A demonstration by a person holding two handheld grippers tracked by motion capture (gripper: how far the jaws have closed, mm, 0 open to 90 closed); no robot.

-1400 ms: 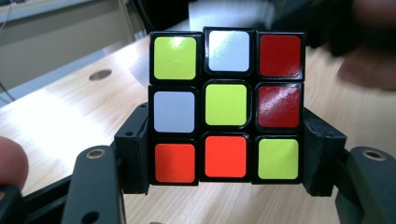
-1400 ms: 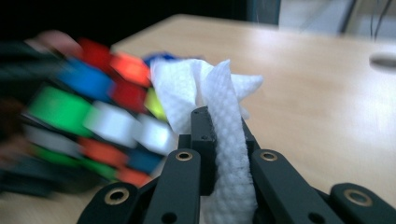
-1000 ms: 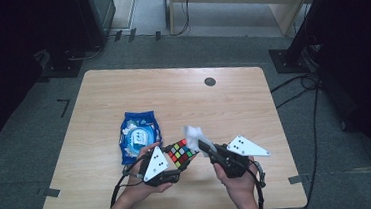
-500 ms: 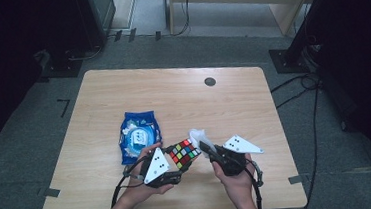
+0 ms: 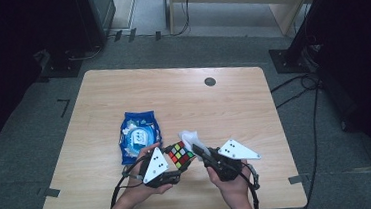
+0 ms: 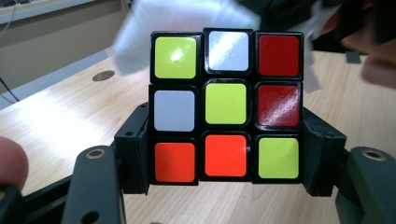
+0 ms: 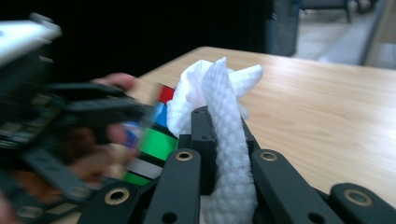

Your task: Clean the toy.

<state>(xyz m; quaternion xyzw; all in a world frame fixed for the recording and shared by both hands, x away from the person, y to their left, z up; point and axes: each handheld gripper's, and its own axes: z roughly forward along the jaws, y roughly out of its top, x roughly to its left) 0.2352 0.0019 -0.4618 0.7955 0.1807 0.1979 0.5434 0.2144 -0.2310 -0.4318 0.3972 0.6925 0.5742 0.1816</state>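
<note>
Left gripper (image 5: 175, 158) jaws spread, clamping; right gripper (image 5: 199, 151) jaws pinched shut; tips seemingly near each other.

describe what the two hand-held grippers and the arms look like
Both grippers are black. The left gripper and the right gripper each carry a pale grey three-cornered plate dotted with small black marks. Their jaws are blocky black plastic on flat link arms with brass-ringed pivot holes. A black cable loops back from each toward the person. The forearms show bare, with no sleeves.

I see a blue wipes packet (image 5: 139, 136) lying flat on my wooden table (image 5: 224, 106), left of centre, and a small dark round grommet (image 5: 210, 81) far right.
</note>
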